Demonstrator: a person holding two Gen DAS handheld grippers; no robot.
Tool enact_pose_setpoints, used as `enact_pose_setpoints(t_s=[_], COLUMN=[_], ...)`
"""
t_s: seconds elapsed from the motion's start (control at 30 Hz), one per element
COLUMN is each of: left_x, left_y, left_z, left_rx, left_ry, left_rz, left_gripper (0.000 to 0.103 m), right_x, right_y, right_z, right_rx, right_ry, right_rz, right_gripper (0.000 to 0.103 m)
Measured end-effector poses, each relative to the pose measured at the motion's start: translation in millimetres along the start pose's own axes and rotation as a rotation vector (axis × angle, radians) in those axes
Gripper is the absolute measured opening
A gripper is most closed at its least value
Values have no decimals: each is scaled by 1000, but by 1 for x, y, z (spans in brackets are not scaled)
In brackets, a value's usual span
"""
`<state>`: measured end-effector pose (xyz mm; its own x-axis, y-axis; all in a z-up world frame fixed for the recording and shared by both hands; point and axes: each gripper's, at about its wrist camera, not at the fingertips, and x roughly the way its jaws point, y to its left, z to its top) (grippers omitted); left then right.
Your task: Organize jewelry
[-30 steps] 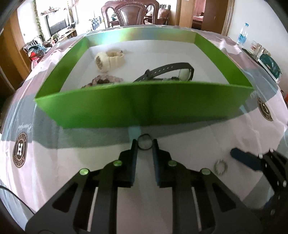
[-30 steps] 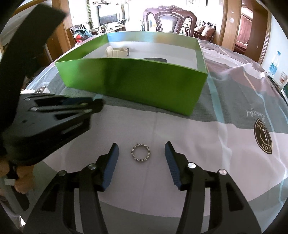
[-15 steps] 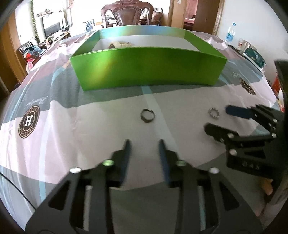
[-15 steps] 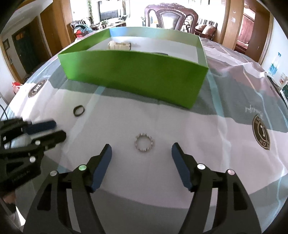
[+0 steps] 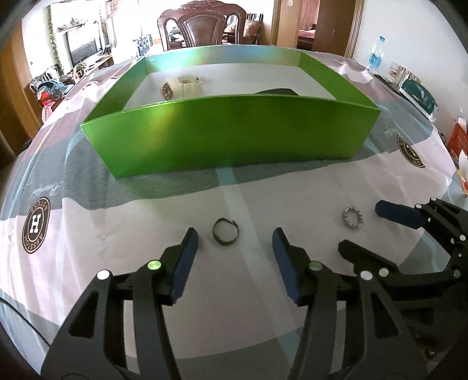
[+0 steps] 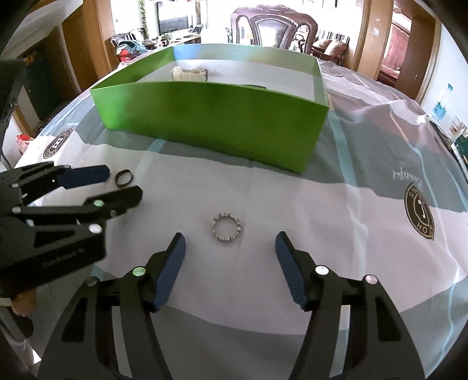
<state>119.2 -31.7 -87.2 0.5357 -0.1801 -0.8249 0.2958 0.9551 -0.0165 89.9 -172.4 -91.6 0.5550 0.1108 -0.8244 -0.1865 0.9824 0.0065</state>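
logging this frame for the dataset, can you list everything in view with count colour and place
dark ring: 1, dark metal, on the tablecloth ahead of the left tool
studded ring: 1, silver, on the tablecloth ahead of the right tool
box: 1, green with white floor, open, behind both rings
cream watch: 1, cream, inside the box, back left
dark strap item: 1, dark, inside the box, mostly hidden by the front wall
tablecloth: 1, white, grey and pink with round logos, covering the table
chair: 1, dark wood, behind the table
water bottle: 1, clear with blue label, far right
left tool: 1, black with blue pads, open
right tool: 1, black with blue pads, open
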Motion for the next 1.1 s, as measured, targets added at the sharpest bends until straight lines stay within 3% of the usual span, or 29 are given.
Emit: enact_pose_setpoints(t_s=[0.1,0.2,0.47,0.53,0.93,1.1], left_x=[1,1,0,-1,-21,-35], left_y=[1,6,-2,-3,7,12], left_z=[0,0,-4,-5,-18,-23], left_rx=[-2,-20,32,38,-9,-30], left_ry=[-11,-26,-60,-63,-54,-70], left_rz=[-2,4,36,41,37,55], left_gripper=[50,40,19,19,19,19], right_x=[1,1,-1,-2,-9,-21], right_y=[3,4,6,7,4,3], right_z=[3,4,4,4,1,1], right_rx=[-5,-8,-20,-24,3,16], right_ry=[-6,-12,-25,-25,3,-24], right_rz=[5,10,35,43,50,56], right_gripper=[56,51,24,19,18,18])
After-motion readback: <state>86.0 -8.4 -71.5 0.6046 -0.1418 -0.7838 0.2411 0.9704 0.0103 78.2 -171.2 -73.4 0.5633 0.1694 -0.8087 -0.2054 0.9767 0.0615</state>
